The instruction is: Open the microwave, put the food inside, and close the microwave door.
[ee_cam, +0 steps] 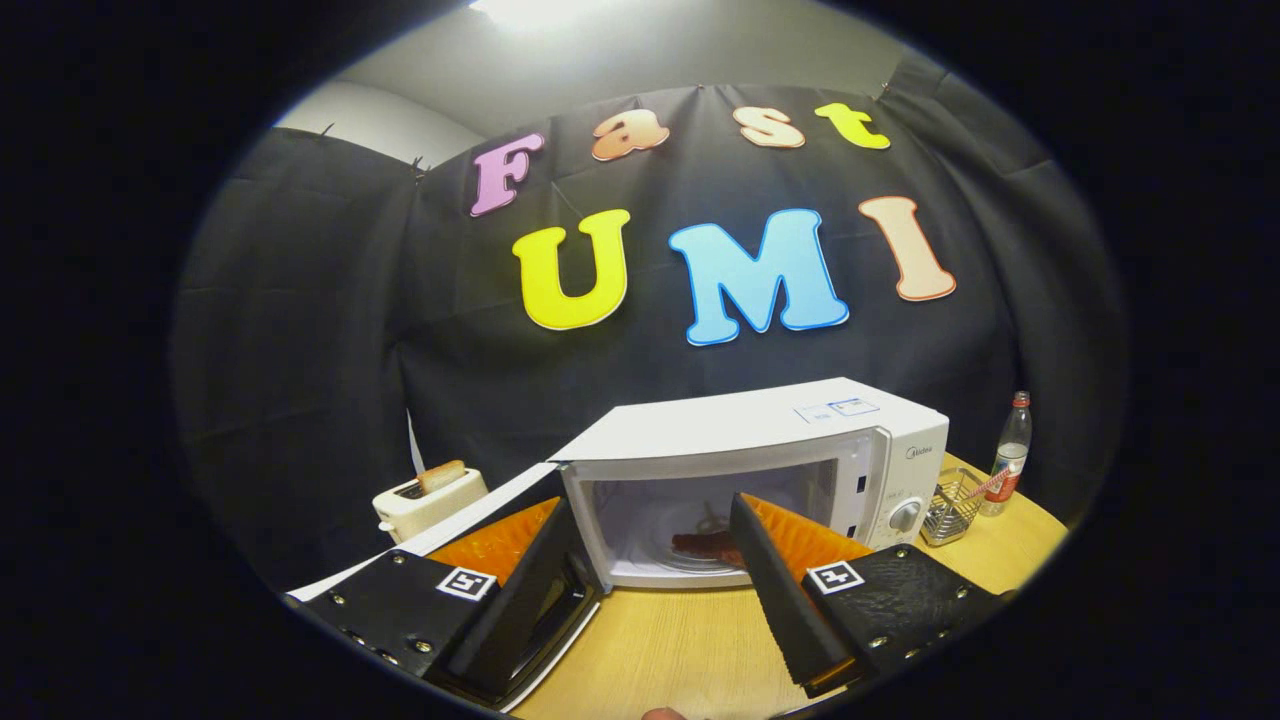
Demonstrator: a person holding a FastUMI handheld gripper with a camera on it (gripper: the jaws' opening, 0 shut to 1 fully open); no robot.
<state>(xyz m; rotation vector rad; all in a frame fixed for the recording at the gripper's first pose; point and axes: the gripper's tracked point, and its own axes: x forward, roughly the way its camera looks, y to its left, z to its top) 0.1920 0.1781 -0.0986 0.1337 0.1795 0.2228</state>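
Note:
A white microwave [780,440] stands on the wooden table [690,650], just ahead of my fingers. Its door [470,520] is swung wide open to the left, behind my left finger. Inside the lit cavity a reddish-brown piece of food [705,545] lies on the turntable plate, partly hidden by my right finger. My gripper [650,520] is open, held in front of the cavity, with nothing between its fingers.
A white toaster [425,500] with a slice of bread sticking up stands left of the open door. Right of the microwave sit a small wire basket [952,505] and a clear bottle with a red label [1010,455]. The black cloth wall hangs close behind.

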